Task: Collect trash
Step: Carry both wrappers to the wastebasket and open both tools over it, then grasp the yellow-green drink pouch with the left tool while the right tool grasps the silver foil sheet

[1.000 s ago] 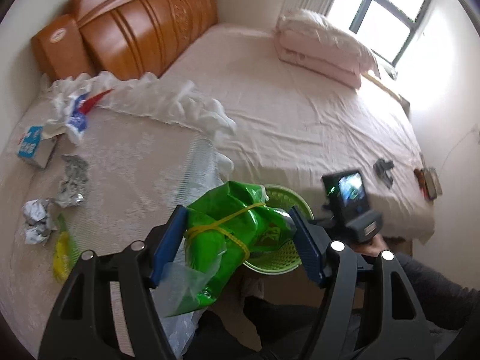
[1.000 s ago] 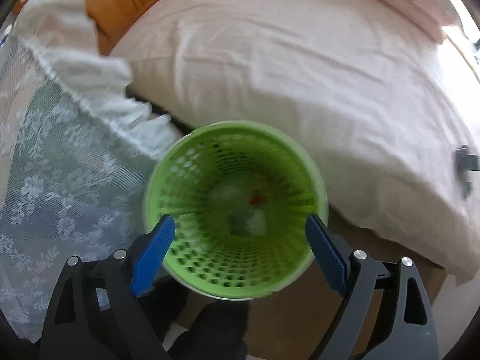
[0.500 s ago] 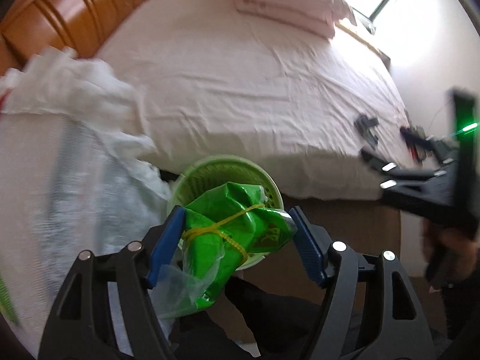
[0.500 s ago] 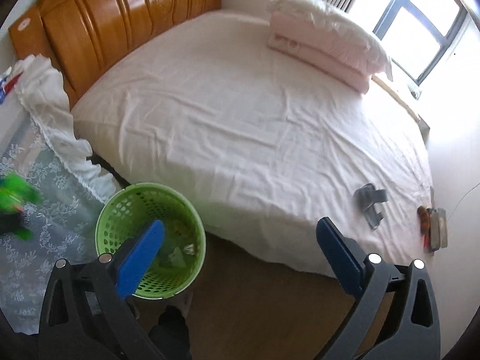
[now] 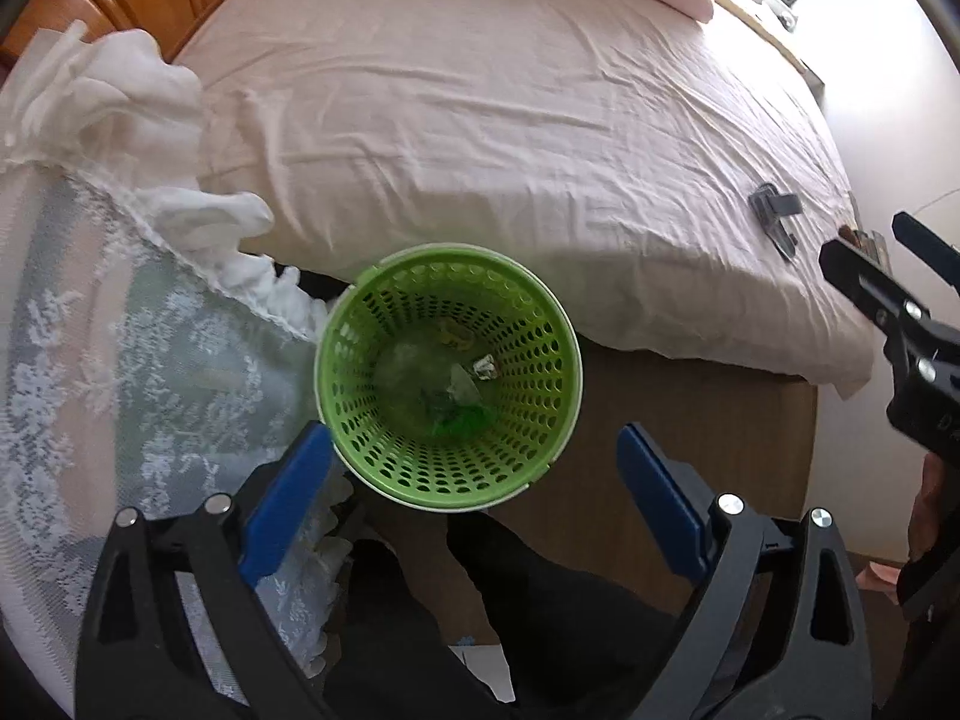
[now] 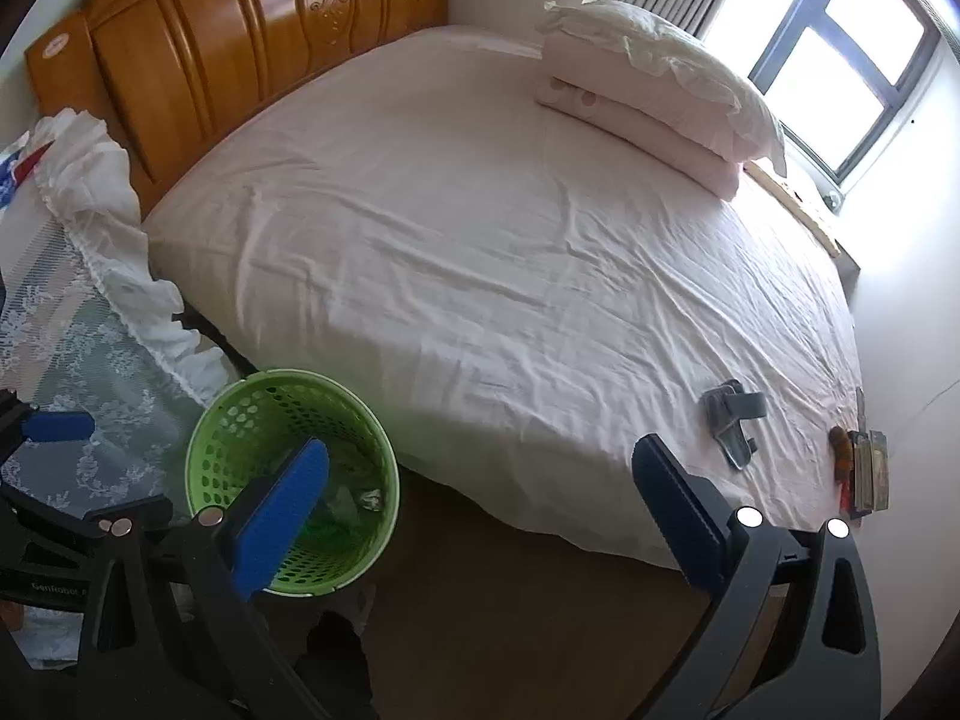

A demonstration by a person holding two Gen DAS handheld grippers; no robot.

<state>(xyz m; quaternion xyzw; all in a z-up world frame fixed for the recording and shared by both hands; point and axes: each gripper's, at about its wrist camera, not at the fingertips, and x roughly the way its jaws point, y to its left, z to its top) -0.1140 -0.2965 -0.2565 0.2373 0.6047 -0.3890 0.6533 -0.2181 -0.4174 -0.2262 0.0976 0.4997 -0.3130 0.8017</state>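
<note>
Green bin sits mid-frame, rim touching the bed edge above. Left gripper, jaws just widened and empty, straddles its lower rim; right gripper gapes empty over bare floor.

The floor beneath the left hand-held gripper carries a green basket. Beyond it, the bed bears folded bedding and a grey clip.

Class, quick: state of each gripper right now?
Left gripper: jaws have just been opening, now open and empty, above the bin.
Right gripper: jaws have just been opening, now open, holding nothing.
</note>
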